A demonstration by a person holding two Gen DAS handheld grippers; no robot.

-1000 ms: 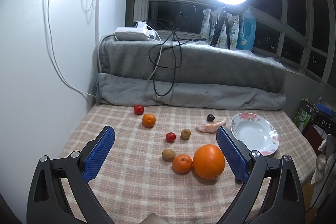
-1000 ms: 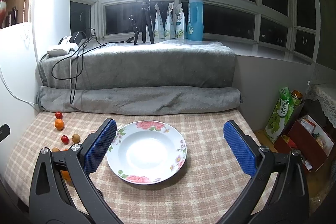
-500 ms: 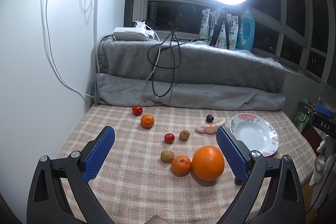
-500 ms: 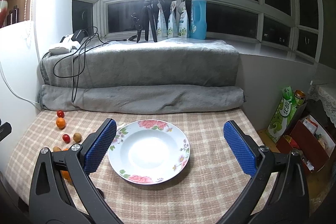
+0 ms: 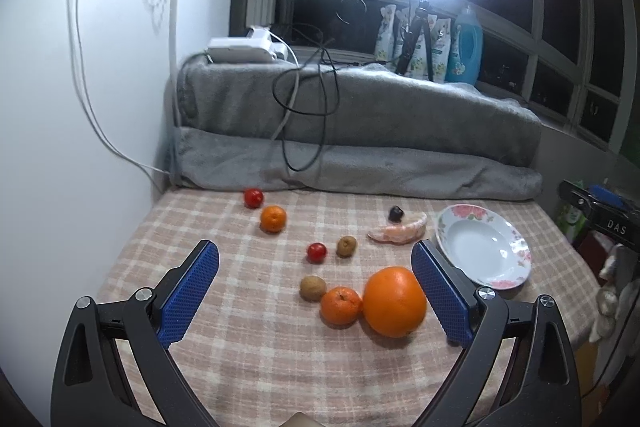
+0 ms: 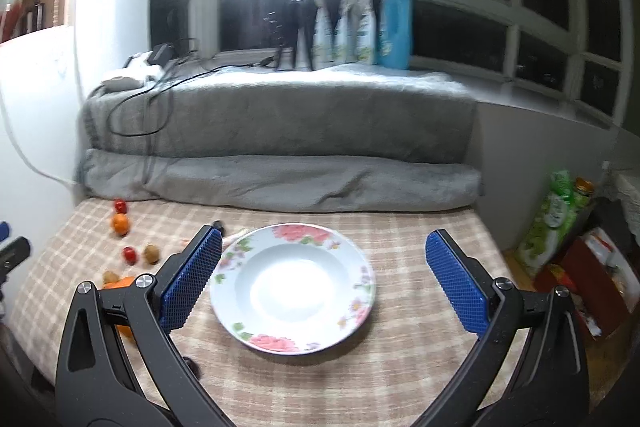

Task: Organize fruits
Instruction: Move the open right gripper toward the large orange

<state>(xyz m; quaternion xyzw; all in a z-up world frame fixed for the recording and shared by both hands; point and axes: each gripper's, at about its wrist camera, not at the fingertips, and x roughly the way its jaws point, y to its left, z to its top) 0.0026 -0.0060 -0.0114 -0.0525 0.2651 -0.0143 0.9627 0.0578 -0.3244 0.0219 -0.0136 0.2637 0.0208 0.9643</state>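
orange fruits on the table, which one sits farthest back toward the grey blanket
The small mandarin beside the red tomato. The big orange and the other mandarin touching it lie close to the left gripper.

Each tool (image 5: 315,291) (image 6: 322,279) has black arms, silver screws and blue, dimpled finger pads (image 5: 188,293).

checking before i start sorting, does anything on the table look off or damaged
One thing: a peeled citrus piece lies bare on the checked cloth just left of the empty plate, while the large orange and other fruits are whole. Nothing is spilled or broken.
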